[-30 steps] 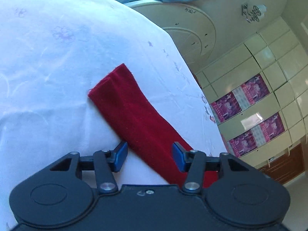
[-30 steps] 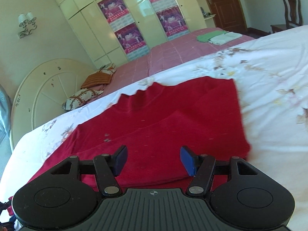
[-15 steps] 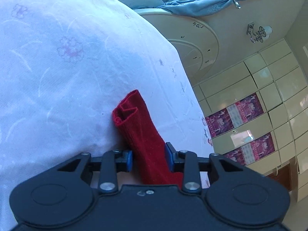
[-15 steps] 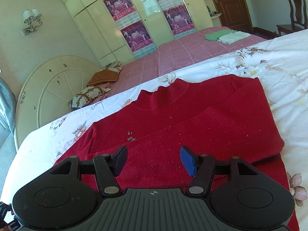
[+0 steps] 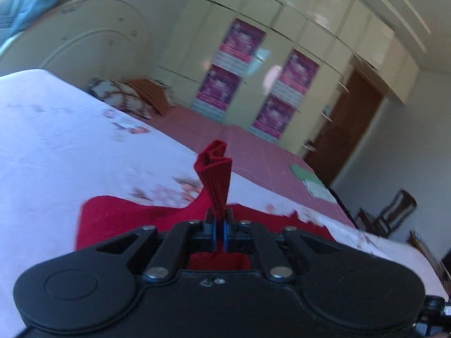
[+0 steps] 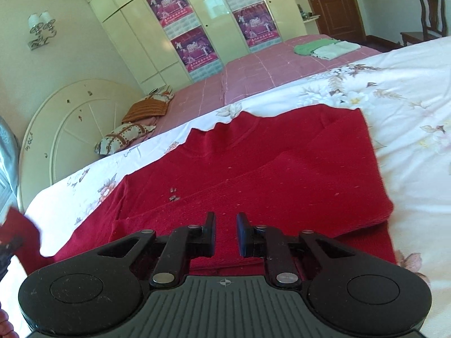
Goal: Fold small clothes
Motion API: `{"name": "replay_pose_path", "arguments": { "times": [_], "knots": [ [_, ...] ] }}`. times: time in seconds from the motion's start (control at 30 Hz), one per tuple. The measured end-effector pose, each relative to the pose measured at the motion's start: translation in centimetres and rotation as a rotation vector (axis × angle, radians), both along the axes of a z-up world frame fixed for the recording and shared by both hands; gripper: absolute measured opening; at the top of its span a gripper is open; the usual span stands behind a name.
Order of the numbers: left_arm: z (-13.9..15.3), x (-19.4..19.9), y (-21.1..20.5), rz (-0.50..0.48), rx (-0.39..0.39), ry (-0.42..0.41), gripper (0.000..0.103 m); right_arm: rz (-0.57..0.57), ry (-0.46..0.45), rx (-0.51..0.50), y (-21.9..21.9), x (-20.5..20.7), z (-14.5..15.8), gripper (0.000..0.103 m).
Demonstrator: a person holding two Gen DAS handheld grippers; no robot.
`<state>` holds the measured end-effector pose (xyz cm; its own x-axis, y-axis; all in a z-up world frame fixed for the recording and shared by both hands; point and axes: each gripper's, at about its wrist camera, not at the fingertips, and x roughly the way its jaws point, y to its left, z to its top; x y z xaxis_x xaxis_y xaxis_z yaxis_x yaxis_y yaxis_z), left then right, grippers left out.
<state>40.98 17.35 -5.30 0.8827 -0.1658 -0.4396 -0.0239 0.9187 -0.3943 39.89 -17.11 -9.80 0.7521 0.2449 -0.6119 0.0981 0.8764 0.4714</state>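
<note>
Sleeve (image 5: pixel 215 174) pinched in left claw (image 5: pixel 219 229), w/ cuff end blurred

Both wrist views look low across the bed (image 6: pixel 408 90) toward the wardrobe (image 5: pixel 282 42) — sharing both.

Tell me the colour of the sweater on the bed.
Dark red sweater; the right wrist view shows it best.

Right tool (image 6: pixel 226 232): red sweater (image 6: pixel 267 174) covers the bed ahead, 10 to 1 o'clock. Bare floral sheet (image 6: pixel 408 118) offers free passage at 2 o'clock. Headboard (image 6: pixel 70 121) blocks 10 o'clock.
</note>
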Motion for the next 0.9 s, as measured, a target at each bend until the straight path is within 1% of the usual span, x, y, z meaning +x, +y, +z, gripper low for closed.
{"name": "replay_pose_path", "arguments": {
  "times": [0.07,0.17,0.23,0.27,0.3,0.33,0.37,0.4,0.43,0.47,0.5,0.57,0.6,0.63,0.67,0.7,0.77,0.8,0.87,0.9],
  "knots": [
    [-0.6,2.1,-4.8,-0.107,0.045,0.050,0.004,-0.008,0.000,0.012,-0.9,-0.5,0.2,0.016],
    [-2.9,4.3,-11.3,-0.213,0.110,0.118,0.004,-0.023,-0.002,0.023,-2.2,-1.4,0.5,0.016],
    [-5.6,5.0,-13.7,-0.261,0.152,0.171,0.004,-0.038,0.005,0.038,-3.2,-1.9,0.5,0.016],
    [-7.0,5.4,-14.9,-0.283,0.171,0.213,0.006,-0.044,0.009,0.054,-3.8,-2.2,0.4,0.016],
    [-8.5,5.0,-14.7,-0.296,0.181,0.246,0.012,-0.045,0.010,0.077,-4.3,-2.3,0.3,0.017],
    [-8.8,4.5,-15.0,-0.286,0.199,0.207,0.014,-0.041,0.012,0.103,-4.7,-2.4,0.1,0.017],
    [-8.8,3.9,-14.9,-0.285,0.207,0.179,0.032,-0.040,0.017,0.129,-5.0,-2.4,0.0,0.017],
    [-8.4,3.2,-14.7,-0.284,0.203,0.169,0.051,-0.038,0.026,0.145,-5.1,-2.3,-0.1,0.037],
    [-7.9,2.2,-14.2,-0.254,0.200,0.151,0.061,-0.038,0.031,0.152,-5.1,-2.3,-0.1,0.058],
    [-7.4,1.0,-13.5,-0.210,0.201,0.119,0.077,-0.042,0.009,0.161,-5.0,-2.4,0.0,0.086],
    [-6.7,-0.1,-12.4,-0.165,0.203,0.093,0.077,-0.029,-0.017,0.175,-4.8,-2.4,0.1,0.086],
    [-6.3,-2.0,-10.1,-0.074,0.211,0.093,0.077,0.003,-0.026,0.234,-4.3,-2.0,-0.2,0.085],
    [-6.5,-2.9,-8.8,-0.023,0.214,0.107,0.075,0.016,-0.026,0.271,-4.0,-1.7,-0.4,0.075],
    [-6.7,-3.6,-7.3,0.023,0.204,0.128,0.075,0.031,-0.019,0.304,-3.6,-1.3,-0.7,0.068],
    [-7.0,-4.0,-6.0,0.059,0.183,0.154,0.075,0.047,-0.001,0.338,-3.1,-0.7,-1.1,0.064],
    [-7.6,-4.3,-4.7,0.082,0.159,0.185,0.075,0.058,0.018,0.358,-2.6,-0.1,-1.4,0.064],
    [-8.8,-4.1,-2.9,0.100,0.107,0.239,0.075,0.081,0.043,0.399,-1.3,1.1,-2.2,0.064],
    [-8.9,-3.6,-2.3,0.097,0.078,0.253,0.075,0.092,0.059,0.411,-0.7,1.7,-2.6,0.064],
    [-9.0,-3.3,-1.8,0.097,0.070,0.237,0.075,0.103,0.113,0.424,0.5,3.0,-3.7,0.064],
    [-9.0,-2.8,-1.9,0.087,0.075,0.238,0.076,0.099,0.122,0.414,0.9,3.5,-3.9,0.062]
  ]
}}
